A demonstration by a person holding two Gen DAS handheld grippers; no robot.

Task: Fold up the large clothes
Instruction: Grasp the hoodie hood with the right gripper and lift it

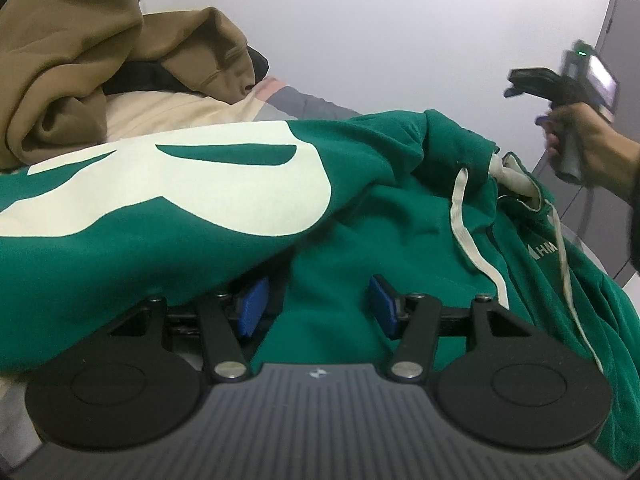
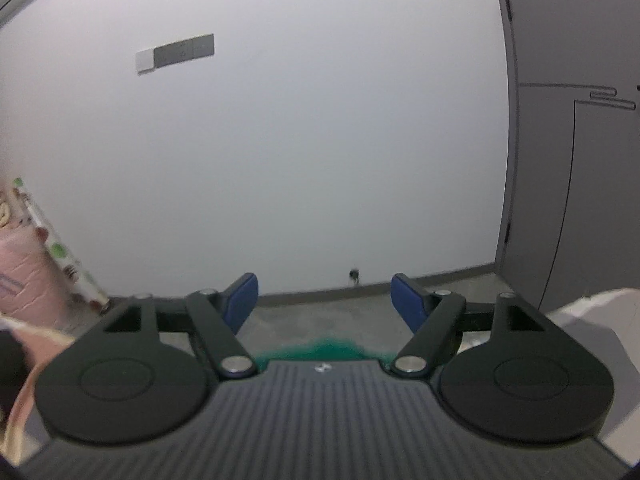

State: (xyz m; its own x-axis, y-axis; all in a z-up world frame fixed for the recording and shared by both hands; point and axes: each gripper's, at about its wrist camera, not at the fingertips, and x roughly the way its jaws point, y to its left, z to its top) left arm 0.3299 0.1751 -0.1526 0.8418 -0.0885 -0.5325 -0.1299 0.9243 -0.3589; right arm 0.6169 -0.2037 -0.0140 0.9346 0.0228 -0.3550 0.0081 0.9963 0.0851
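My left gripper (image 1: 316, 304) sits spread wide, grasping nothing, low against the green hoodie (image 1: 344, 248), whose folded edge drapes over its left pad; my right gripper (image 2: 324, 300), likewise spread and unloaded, hangs above the hoodie's edge (image 2: 320, 350), facing bare wall (image 2: 304, 152).

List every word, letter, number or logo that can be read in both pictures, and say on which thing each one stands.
"HM", after a small white triangle, on the chest of the green hoodie; the print runs on behind a drawstring.
A big cream print on the hoodie: only part shows, perhaps a "B" or "R", not certain.
A small logo on each gripper body: too small to read.
The wall plate: no readable text.
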